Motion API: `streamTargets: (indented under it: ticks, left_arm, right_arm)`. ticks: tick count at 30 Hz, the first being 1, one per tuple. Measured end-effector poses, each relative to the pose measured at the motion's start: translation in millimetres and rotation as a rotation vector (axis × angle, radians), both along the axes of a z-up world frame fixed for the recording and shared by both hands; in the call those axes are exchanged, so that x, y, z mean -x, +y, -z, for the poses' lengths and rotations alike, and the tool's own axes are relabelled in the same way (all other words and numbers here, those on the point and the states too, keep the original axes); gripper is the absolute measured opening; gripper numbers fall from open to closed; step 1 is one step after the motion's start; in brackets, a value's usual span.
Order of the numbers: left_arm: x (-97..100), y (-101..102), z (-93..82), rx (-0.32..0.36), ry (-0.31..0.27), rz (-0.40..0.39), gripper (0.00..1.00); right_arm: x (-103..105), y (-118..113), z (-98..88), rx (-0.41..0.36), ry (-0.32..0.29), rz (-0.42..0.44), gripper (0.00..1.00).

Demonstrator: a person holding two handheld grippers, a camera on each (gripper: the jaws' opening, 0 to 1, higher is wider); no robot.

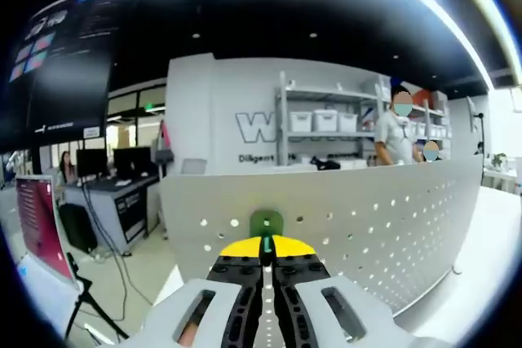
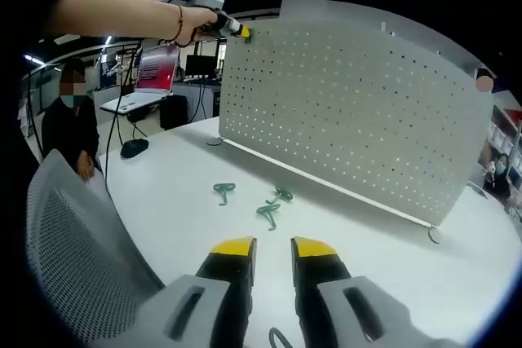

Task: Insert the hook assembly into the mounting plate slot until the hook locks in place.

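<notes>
Green hook [image 1: 266, 223] sits pinched in the left claw [image 1: 267, 244], pressed against the upper left corner of the white pegboard [image 2: 359, 112] standing on the white tabletop [image 2: 188, 165]. Three more green hooks [image 2: 267, 213] lie near the board's foot, beyond the right claw [image 2: 272, 244], which hangs open.

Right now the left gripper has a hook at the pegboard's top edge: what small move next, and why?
Probably ease the left gripper forward: its jaws are shut on the green hook, which sits against the pegboard near its holes; whether it has locked cannot be told.
</notes>
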State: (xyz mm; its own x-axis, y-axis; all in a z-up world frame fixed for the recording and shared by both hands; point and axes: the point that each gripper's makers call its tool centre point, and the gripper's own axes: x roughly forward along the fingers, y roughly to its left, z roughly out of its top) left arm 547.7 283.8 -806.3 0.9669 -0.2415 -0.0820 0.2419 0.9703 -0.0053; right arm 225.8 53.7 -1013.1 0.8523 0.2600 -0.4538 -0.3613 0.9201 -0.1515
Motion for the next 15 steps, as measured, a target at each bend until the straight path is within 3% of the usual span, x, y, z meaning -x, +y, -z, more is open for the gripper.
streamTargets:
  ticks: [3, 7, 15]
  left_arm:
    - [-1.8, 1.5, 0.8, 0.029, 0.011, -0.011, 0.01]
    - [-6.3, 0.6, 4.6, -0.001, 0.044, -0.015, 0.01]
    - [1.1, 0.1, 4.6, 0.018, 0.052, -0.021, 0.02]
  right_arm:
    - [-0.4, -1.1, -0.5, -0.002, -0.002, 0.006, 0.14]
    - [-0.2, -0.7, -0.3, -0.001, -0.002, 0.005, 0.14]
    - [-0.4, -0.5, 0.4, 0.003, 0.0, 0.005, 0.14]
